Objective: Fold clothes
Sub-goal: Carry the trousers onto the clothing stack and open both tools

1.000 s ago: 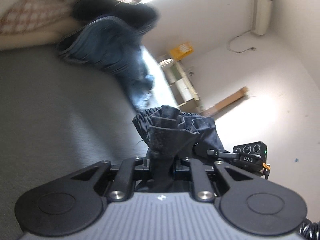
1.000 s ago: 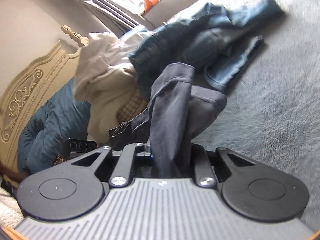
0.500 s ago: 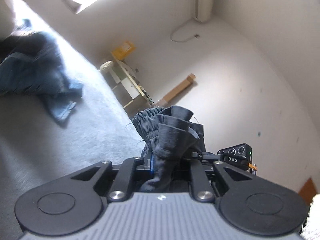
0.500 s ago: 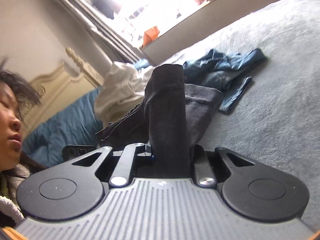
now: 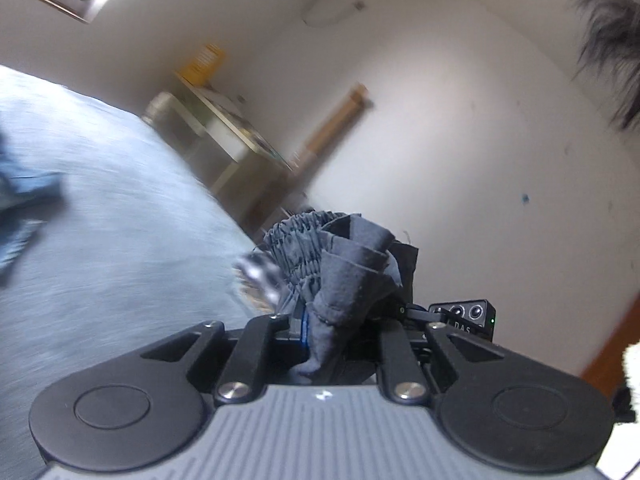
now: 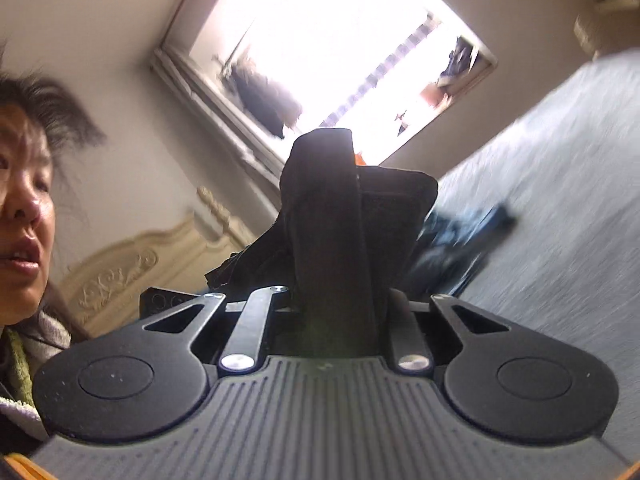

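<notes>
**A:** Which step is this, would you say?

**B:** The lift-and-spread, I'd judge. Both tongs are clamped on the same dark grey cotton garment with a gathered elastic waistband (image 5: 316,248). The left tongs (image 5: 320,344) pinch a bunched fold by the waistband; the right tongs (image 6: 340,304) are closed on another thick fold of the garment (image 6: 344,216), which stands up between the jaws and looks almost black against the bright window (image 6: 332,44).

**A:** So where is the garment itself?

**B:** In the air between the two tongs, clear of the grey plush bed cover (image 5: 120,208). A crumpled blue denim garment (image 6: 460,240) lies apart on that cover, untouched.

**A:** And the pose?

**B:** The left tongs aim a little downward, toward the far edge of the bed and the white wall (image 5: 460,140). The right tongs aim about level, toward the window and the carved cream headboard (image 6: 132,268). The surroundings are blurred in both views, so both hands seem to be in motion.

**A:** What does the next move call for?

**B:** Probably drawing the hands apart to open the cloth out, then lowering it flat on the bed without loosening either grip.
</notes>
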